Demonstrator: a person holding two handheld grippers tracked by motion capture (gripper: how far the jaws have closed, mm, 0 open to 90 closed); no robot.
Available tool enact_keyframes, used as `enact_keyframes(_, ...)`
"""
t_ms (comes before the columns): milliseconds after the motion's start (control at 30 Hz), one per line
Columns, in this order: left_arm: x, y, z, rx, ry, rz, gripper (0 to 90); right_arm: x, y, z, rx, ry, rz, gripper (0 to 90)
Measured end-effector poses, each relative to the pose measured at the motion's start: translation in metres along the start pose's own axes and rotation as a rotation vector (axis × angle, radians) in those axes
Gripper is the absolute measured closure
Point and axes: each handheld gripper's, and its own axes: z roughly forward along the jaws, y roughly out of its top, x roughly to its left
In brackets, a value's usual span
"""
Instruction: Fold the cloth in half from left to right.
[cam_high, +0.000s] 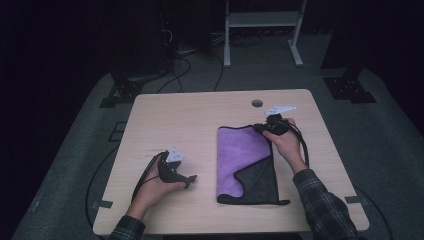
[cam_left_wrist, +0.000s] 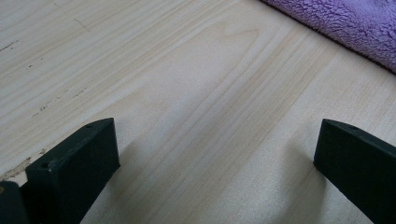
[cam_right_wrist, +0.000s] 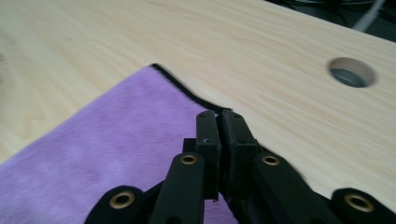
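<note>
Purple towel (cam_high: 243, 159) lying flat on the right half of the pale wooden table (cam_high: 165, 115), long side running away from the person, near edge close to the table's front edge. Fleecy purple pile on top, thin black binding along the border, dark grey underside showing where the near right corner is folded over into a triangle. Far right corner of the towel pinched in the right gripper (cam_high: 263, 128): seen from the right gripper view, jaws pressed together on the black-edged hem (cam_right_wrist: 187, 93), no gap between them. Right hand (cam_high: 285, 142) wrapped round that gripper just beside the towel's right edge, plaid sleeve (cam_high: 322, 205) behind it.

Beyond the towel's far edge, bare wood up to a round cable hole (cam_high: 257, 103) near the table's back edge. Narrow strip of bare table to the right of the towel; broad open wood to its left.

Left gripper (cam_high: 189, 181) resting well apart from the towel's left edge, left hand (cam_high: 155, 190) around it, jaws spread wide over plain wood grain with nothing between them. From the left gripper view, fuzzy towel border (cam_left_wrist: 345, 28) at the upper right, clear of both jaws.

Table corners rounded; grey carpet (cam_high: 390, 150) on all sides.
</note>
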Motion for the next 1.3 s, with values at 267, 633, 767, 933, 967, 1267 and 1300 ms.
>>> enact_keyframes(267,0.0,0.0,0.0,-0.002,0.001,0.0,0.0,-0.023,-0.008,0.007,0.036,-0.105,0.031,85.5)
enact_keyframes(633,0.0,0.0,0.0,-0.002,0.003,-0.004,0.0,-0.04,-0.026,0.029,0.112,-0.175,0.044,85.4)
enact_keyframes(767,-0.001,0.0,0.0,-0.002,0.004,-0.006,0.0,-0.042,-0.029,0.032,0.124,-0.181,0.046,82.8)
enact_keyframes(933,-0.001,0.0,0.0,-0.002,0.004,-0.006,0.0,-0.044,-0.025,0.018,0.081,-0.182,0.045,76.2)
enact_keyframes(967,-0.001,0.0,0.0,-0.002,0.004,-0.007,0.0,-0.044,-0.024,0.014,0.073,-0.179,0.044,75.3)
enact_keyframes(1267,-0.001,0.0,0.0,0.001,0.004,-0.006,0.0,-0.029,-0.026,-0.016,0.02,-0.108,0.047,71.8)
enact_keyframes(1300,-0.001,0.0,0.0,0.001,0.005,-0.007,0.0,-0.027,-0.029,-0.019,0.021,-0.1,0.04,71.3)
